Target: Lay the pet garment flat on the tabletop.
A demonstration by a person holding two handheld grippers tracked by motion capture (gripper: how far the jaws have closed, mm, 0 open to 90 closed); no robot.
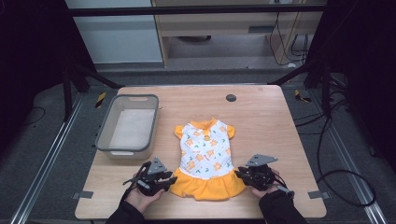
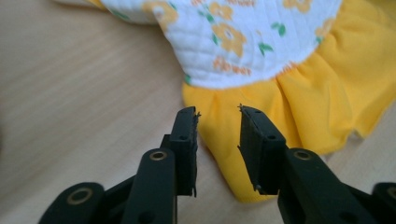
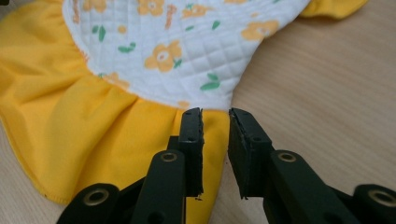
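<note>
A small dress (image 1: 207,158) is lying flat near the front of the wooden table (image 1: 261,116), collar pointing away from the person, long axis running front-to-back. Bodice is quilted white w/ orange flower print; skirt (image 2: 299,102) is smooth yellow fabric, gathered into a ruffle. Left claw (image 2: 218,122) is sitting open over the skirt's left corner, right claw (image 3: 215,122) open at its right edge; pads probably aren't pressing cloth. A grey plastic tub (image 1: 127,125) is standing to the left. Dress hem is partly hidden behind both claws.
</note>
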